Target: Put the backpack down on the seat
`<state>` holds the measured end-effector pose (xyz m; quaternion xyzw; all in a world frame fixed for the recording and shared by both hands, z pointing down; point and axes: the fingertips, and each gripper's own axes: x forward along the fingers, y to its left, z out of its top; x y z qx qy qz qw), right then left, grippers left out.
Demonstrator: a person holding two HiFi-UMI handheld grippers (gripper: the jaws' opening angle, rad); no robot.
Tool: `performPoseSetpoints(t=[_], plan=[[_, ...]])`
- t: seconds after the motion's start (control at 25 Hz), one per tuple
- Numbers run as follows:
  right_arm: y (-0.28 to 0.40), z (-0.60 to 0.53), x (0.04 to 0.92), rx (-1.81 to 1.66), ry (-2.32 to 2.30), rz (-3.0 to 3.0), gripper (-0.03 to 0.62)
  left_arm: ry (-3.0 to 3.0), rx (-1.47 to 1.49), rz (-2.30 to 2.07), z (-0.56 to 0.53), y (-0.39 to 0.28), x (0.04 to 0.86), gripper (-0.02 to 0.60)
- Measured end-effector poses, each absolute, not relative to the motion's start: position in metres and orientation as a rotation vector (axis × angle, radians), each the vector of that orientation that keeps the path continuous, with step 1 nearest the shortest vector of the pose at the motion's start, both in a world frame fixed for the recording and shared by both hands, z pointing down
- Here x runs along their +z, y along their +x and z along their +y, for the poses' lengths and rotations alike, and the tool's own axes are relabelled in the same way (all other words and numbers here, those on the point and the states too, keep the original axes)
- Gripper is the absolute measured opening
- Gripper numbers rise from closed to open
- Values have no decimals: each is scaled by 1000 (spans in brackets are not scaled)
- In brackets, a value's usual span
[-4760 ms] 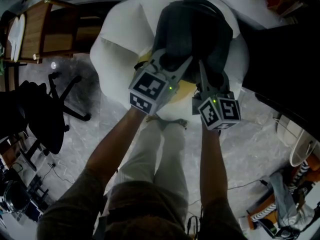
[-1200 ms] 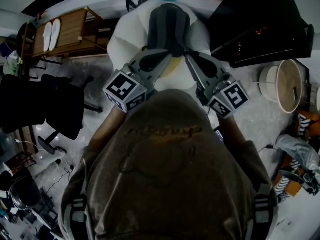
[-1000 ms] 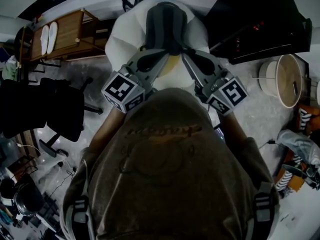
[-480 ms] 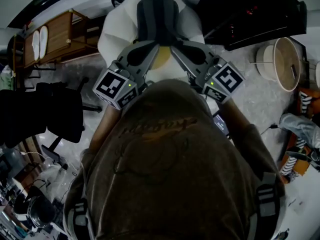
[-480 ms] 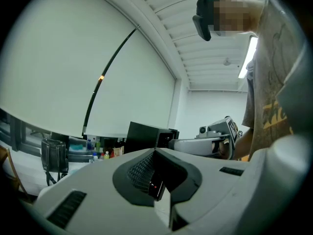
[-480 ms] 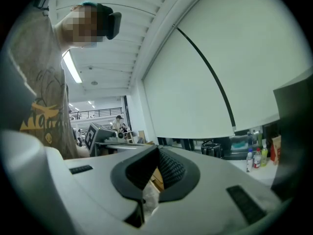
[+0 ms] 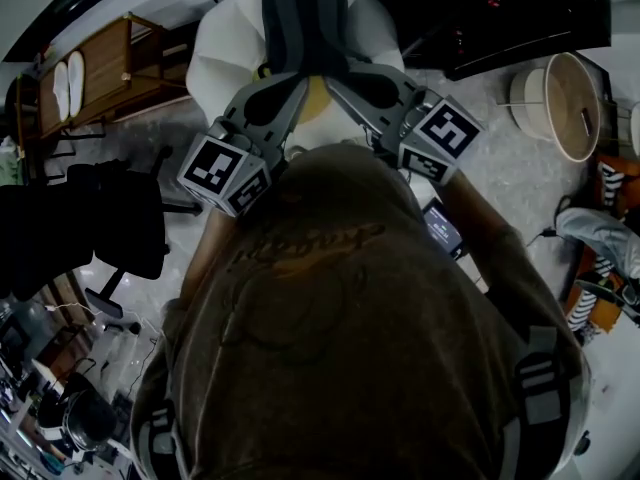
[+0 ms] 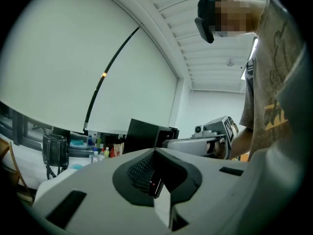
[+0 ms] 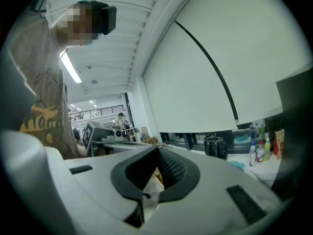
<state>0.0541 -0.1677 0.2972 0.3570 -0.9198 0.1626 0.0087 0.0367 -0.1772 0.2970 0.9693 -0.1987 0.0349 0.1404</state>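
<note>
The dark grey backpack point(image 7: 303, 23) stands on the white seat point(image 7: 225, 38) at the top of the head view, with a yellow cushion point(image 7: 316, 98) showing below it. Both grippers are held in front of the person's chest, tips together and just short of the backpack's lower end. My left gripper point(image 7: 298, 82) is shut and empty; in its own view point(image 8: 155, 153) it points up at the wall and ceiling. My right gripper point(image 7: 332, 84) is likewise shut with nothing in it point(image 9: 157, 151). The backpack is not visible in either gripper view.
A wooden rack point(image 7: 95, 88) with white slippers stands at the left, and a black office chair point(image 7: 85, 228) is below it. A black desk point(image 7: 500, 18) fills the upper right, with a round basket point(image 7: 565, 103) beside it. Bottles point(image 9: 259, 151) stand on a far counter.
Both grippers have drawn back from the backpack toward the person's chest, still shut. The backpack stays on the seat, and it has slid toward the top of the view.
</note>
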Motion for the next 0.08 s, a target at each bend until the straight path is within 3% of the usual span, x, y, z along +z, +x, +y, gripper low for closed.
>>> performPoseSetpoints(t=[0.08], plan=[[56,-170,300,507,1091,-2864,-2,2800,103,-570,-176,40,298,0]])
